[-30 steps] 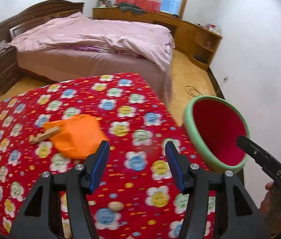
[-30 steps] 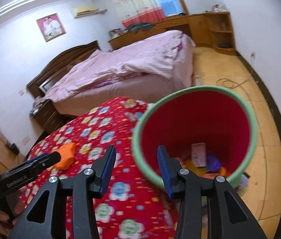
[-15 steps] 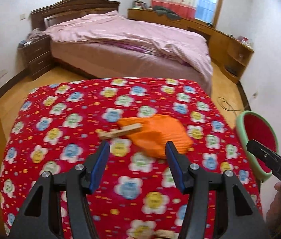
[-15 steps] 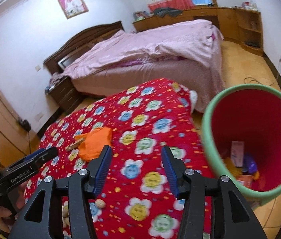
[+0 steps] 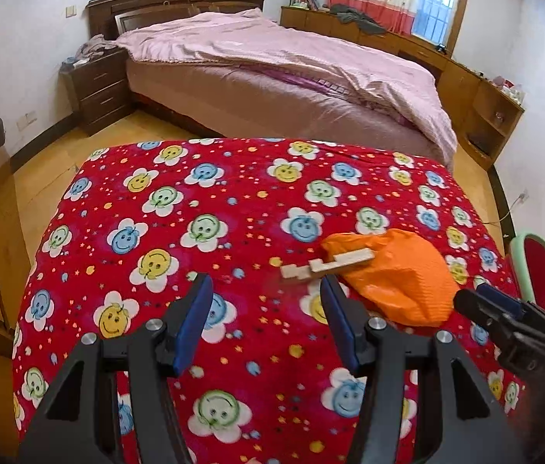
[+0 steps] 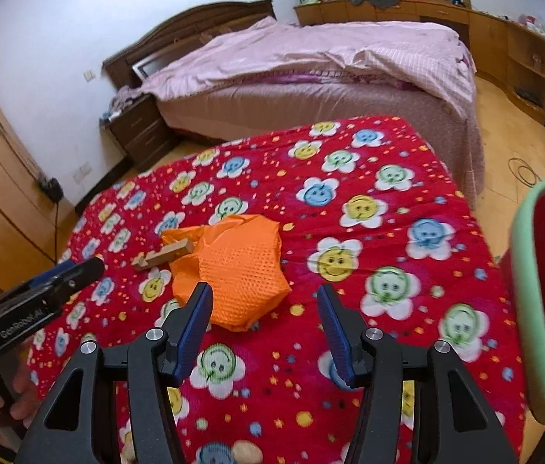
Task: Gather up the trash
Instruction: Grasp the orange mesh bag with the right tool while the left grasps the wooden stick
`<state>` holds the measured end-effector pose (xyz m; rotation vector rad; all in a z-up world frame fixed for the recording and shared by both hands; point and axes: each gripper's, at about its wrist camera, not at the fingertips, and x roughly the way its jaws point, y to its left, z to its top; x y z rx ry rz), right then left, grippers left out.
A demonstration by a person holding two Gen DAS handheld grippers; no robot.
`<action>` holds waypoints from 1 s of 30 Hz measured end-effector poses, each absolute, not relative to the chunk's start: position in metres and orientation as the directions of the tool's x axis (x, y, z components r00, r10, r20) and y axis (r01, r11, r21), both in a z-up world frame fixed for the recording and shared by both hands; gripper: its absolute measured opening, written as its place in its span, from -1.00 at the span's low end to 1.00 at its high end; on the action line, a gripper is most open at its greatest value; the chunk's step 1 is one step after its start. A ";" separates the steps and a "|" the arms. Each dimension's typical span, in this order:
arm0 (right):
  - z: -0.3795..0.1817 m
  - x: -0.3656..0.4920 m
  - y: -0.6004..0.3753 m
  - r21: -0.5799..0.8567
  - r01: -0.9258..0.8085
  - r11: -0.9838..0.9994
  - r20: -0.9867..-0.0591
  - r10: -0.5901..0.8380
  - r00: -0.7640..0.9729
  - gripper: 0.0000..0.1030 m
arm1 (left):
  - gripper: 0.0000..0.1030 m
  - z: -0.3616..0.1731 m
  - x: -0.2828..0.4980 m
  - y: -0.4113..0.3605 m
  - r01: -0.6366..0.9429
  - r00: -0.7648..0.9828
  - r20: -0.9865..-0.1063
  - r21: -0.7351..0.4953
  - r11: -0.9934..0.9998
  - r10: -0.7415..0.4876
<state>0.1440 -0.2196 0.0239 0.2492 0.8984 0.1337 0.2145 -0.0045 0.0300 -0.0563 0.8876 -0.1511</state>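
Both my left gripper (image 5: 266, 319) and right gripper (image 6: 264, 319) open, empty, right's jaws just widened; orange bag (image 6: 233, 270) ahead on bench (image 6: 369, 290), wooden piece (image 6: 162, 257) against it.

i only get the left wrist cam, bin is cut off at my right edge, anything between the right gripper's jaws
Observer: No. The right gripper is open, its jaws have just been opening, with only the red flowered blanket between them.
Operator: where's the orange bag from there
Observer: The orange bag lies just past its left finger, untouched.
Operator: and the bin
Observer: The green-rimmed red bin stands off the blanket's right edge; its contents are hidden.
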 end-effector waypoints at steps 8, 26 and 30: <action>0.005 0.161 -0.212 0.254 0.014 0.967 -0.779 0.196 0.595 -0.53 | 0.12 0.016 0.247 0.001 0.082 0.614 -0.781 -0.080 0.993 -0.113; 0.058 0.104 -0.276 0.250 0.114 0.961 -0.663 0.084 0.744 -0.88 | 0.12 -0.010 0.250 -0.014 0.102 0.537 -0.836 -0.071 0.992 -0.115; 0.067 0.089 -0.289 0.257 0.134 0.957 -0.644 0.066 0.762 -0.88 | 0.12 -0.008 0.239 -0.021 0.120 0.525 -0.839 -0.090 0.989 -0.140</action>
